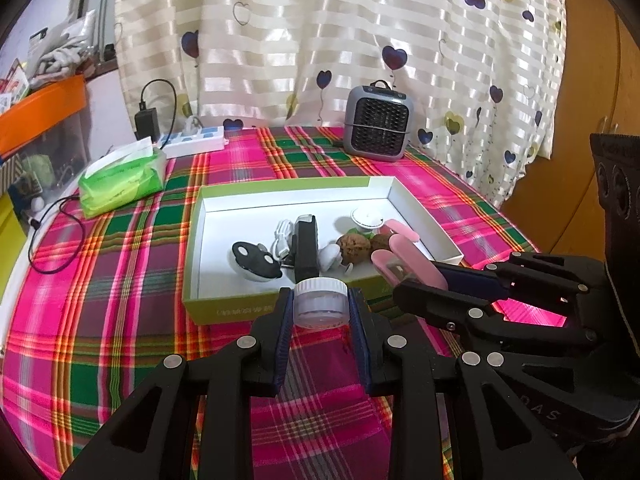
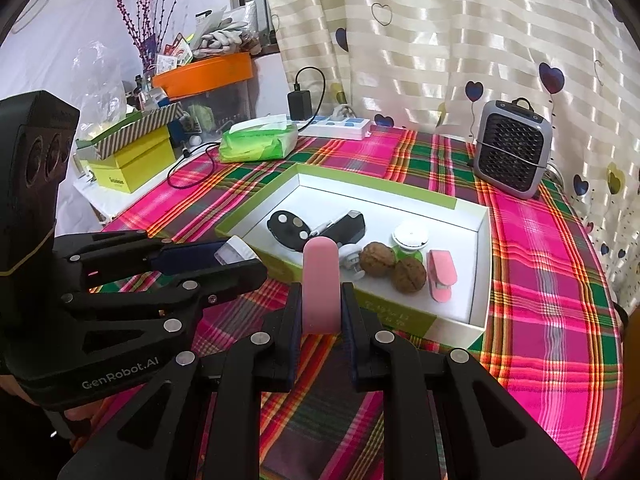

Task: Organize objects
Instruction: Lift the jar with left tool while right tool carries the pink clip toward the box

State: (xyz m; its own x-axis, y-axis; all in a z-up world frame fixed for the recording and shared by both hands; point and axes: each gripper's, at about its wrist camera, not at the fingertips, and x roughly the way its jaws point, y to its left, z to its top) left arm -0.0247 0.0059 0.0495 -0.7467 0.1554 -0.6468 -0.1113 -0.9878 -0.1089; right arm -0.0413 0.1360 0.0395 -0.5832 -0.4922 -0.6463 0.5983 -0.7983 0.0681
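Item one: small white-lidded jar (image 1: 320,303), clamped in my left claw (image 1: 321,320), contents unreadable. Item two: pink stapler (image 2: 320,286), pinched in my right claw (image 2: 320,312), underside hidden. Ahead of both: open box (image 2: 478,276), half-hidden clutter inside.

The small white words on the green cardboard box's front wall (image 1: 240,312) were too blurry to read. The long pink plastic piece (image 2: 320,284) hid some of that wall at picture centre. The clear storage bin under the orange lid (image 1: 44,100) was cut off at the left edge.

White jar (image 1: 321,303), pink case (image 2: 320,286): gripped, near box (image 1: 224,307).
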